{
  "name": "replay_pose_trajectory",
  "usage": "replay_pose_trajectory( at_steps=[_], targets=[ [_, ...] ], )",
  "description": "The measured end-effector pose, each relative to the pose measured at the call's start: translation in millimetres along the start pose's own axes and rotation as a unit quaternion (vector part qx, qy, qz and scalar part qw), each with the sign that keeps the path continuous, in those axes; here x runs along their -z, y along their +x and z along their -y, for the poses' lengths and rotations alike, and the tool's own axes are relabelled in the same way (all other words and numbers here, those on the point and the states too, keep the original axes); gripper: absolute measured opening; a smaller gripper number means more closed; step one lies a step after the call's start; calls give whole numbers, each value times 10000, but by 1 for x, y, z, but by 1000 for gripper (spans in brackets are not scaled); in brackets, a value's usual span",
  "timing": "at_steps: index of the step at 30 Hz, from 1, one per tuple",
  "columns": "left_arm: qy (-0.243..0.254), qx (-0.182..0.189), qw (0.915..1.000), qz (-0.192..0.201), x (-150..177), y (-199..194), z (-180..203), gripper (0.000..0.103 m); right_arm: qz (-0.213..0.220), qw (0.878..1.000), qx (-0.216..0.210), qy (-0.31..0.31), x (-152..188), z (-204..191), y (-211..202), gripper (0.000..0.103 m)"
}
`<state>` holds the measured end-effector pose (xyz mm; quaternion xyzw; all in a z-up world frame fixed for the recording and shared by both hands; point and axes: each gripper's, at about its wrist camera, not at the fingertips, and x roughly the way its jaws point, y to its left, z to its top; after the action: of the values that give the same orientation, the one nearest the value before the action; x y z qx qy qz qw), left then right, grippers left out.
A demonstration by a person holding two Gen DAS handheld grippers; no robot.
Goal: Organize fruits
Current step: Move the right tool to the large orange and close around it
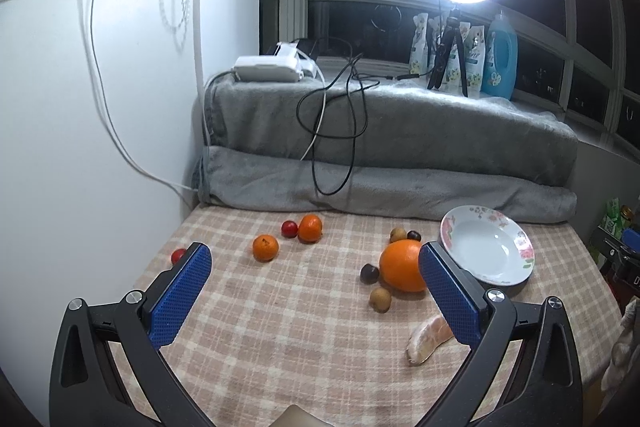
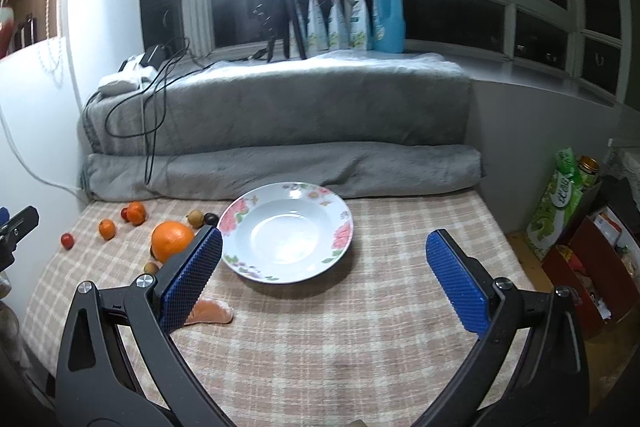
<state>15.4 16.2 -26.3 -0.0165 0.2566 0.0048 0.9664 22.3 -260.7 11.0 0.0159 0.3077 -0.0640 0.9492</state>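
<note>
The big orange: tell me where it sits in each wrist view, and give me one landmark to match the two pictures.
Left wrist view: the big orange lies right of centre on the checked cloth, just left of the right-hand blue finger pad.
Right wrist view: the big orange lies at the left, just behind the left-hand blue finger pad.
Shared landmark: the flowered plate, empty, lies just right of the orange in both views.

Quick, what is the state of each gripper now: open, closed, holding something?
Left gripper: open, holding nothing.
Right gripper: open, holding nothing.
</note>
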Motion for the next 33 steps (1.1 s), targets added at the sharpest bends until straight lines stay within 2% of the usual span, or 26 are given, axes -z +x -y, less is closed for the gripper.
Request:
replay_pose_trajectory(
  at_steps=[6, 9, 14, 16, 18, 22, 29, 33],
  targets=[
    [-69, 64, 9997, -241, 9, 13, -16, 101, -249, 9990, -340, -115, 1, -10, 14, 103],
    [-153, 235, 9988, -399, 14, 22, -25, 94, -354, 9981, -458, -228, 1, -17, 21, 97],
    [-258, 636, 9955, -661, 20, 37, -31, 81, -674, 9935, -854, -320, 2, -29, 37, 94],
    [-328, 855, 9929, -765, 23, 43, -31, 78, -866, 9901, -1072, -266, 2, -33, 46, 94],
    [-320, 996, 9908, -861, 25, 49, -28, 74, -1033, 9859, -1295, -228, 1, -38, 56, 88],
    [-292, 1269, 9857, -1073, 28, 62, -20, 68, -1304, 9778, -1624, -242, -2, -49, 74, 87],
    [-311, 1775, 9739, -1380, 29, 84, -3, 57, -1708, 9583, -2260, -381, -14, -75, 104, 83],
    [-433, 2080, 9641, -1592, 32, 97, 7, 49, -1977, 9440, -2574, -589, -22, -94, 125, 80]
  ],
)
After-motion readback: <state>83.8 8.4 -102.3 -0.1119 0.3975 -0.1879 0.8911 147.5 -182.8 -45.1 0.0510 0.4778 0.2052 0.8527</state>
